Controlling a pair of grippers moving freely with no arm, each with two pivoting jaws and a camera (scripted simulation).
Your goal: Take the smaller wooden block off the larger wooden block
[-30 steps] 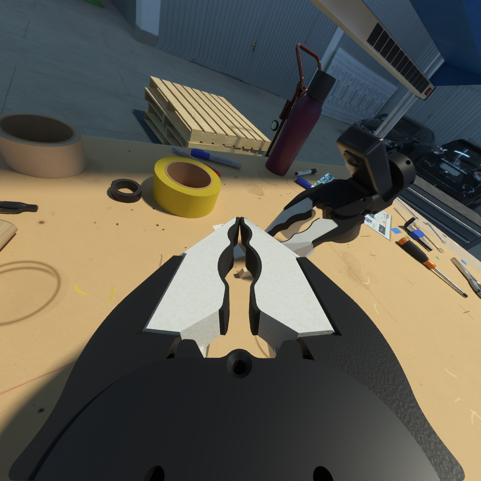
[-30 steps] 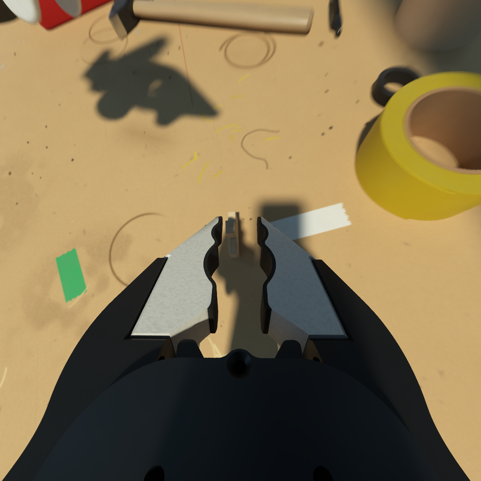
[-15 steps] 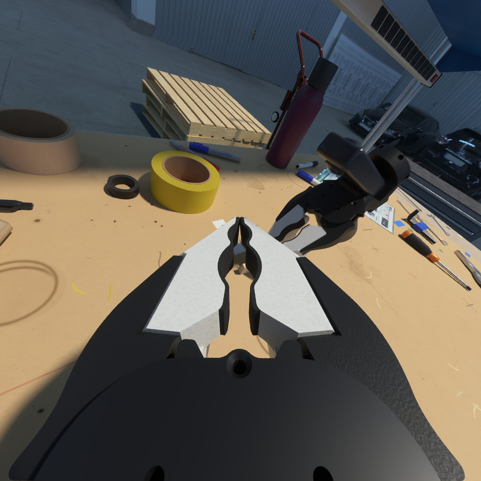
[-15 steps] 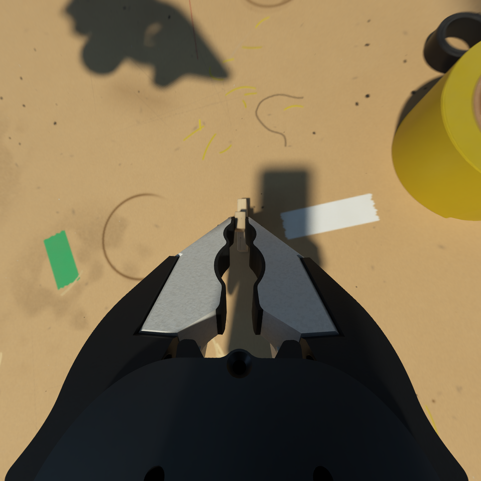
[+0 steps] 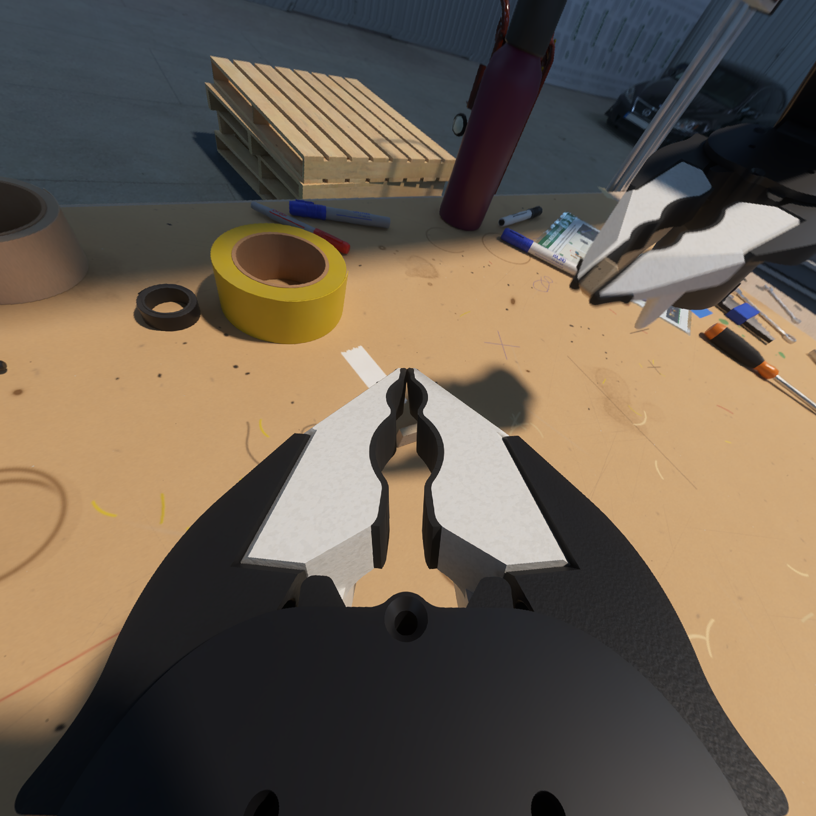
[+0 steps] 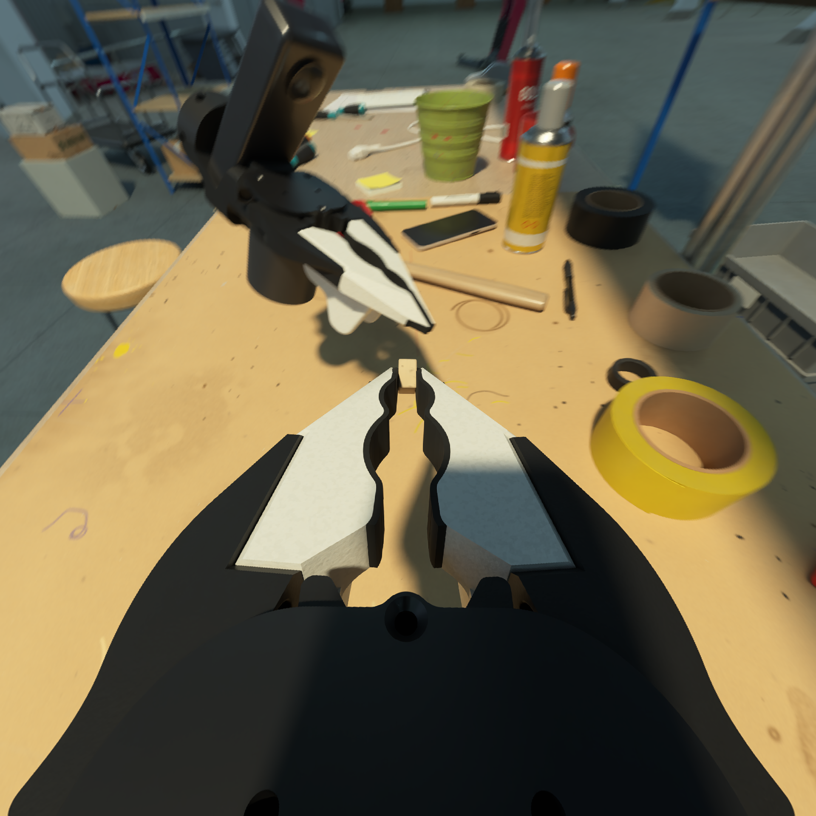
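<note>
A scuffed tan workbench [image 6: 185, 441] fills the workshop, a green cup [image 6: 451, 132] (contents hidden) at its far end. The right gripper [image 6: 407, 380] hangs raised, clamped on the smaller wooden block [image 6: 406, 375]. The left gripper [image 5: 406, 375] is pressed together near the bench, a wooden block [image 5: 408, 435] beneath it.

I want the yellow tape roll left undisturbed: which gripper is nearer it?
Left, I judge. The left gripper sits low beside the yellow tape roll; the right gripper hangs raised, farther off.
</note>
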